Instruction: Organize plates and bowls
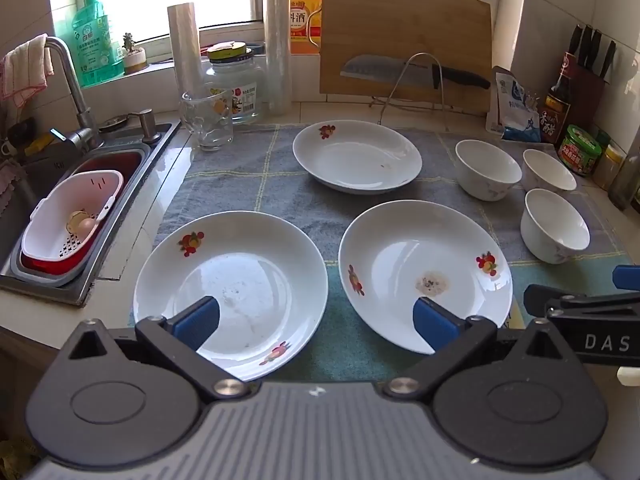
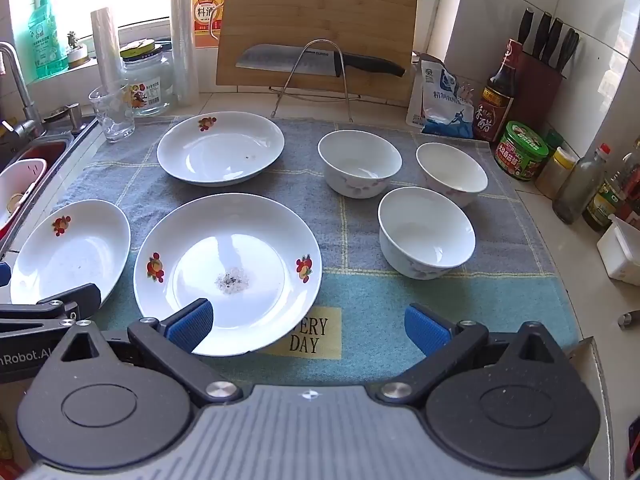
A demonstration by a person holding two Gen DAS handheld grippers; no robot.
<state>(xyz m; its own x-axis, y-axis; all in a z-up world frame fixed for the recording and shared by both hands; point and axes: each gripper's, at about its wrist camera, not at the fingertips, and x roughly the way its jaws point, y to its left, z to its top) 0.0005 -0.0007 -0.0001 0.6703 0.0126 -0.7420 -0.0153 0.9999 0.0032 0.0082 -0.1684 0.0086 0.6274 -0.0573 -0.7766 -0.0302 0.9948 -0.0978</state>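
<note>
Three white plates with fruit prints lie on a grey-blue cloth (image 1: 248,184): near left (image 1: 256,276), near middle (image 1: 404,264) and far (image 1: 356,156). Three white bowls stand at the right: (image 1: 486,168), (image 1: 550,170), (image 1: 554,230). My left gripper (image 1: 316,320) is open and empty, above the near edges of the two near plates. My right gripper (image 2: 308,326) is open and empty over the near middle plate (image 2: 228,268) and the cloth (image 2: 360,240). In the right wrist view the left plate (image 2: 72,252), far plate (image 2: 220,152) and bowls (image 2: 360,162), (image 2: 452,172), (image 2: 426,230) show.
A sink (image 1: 52,280) with a pink strainer basket (image 1: 68,216) lies left. A glass (image 1: 206,120), jar (image 1: 236,80), cutting board (image 1: 404,32) with knife (image 1: 400,74) stand behind. Sauce bottles (image 2: 496,92), jars (image 2: 520,150) and a knife block (image 2: 540,64) crowd the right.
</note>
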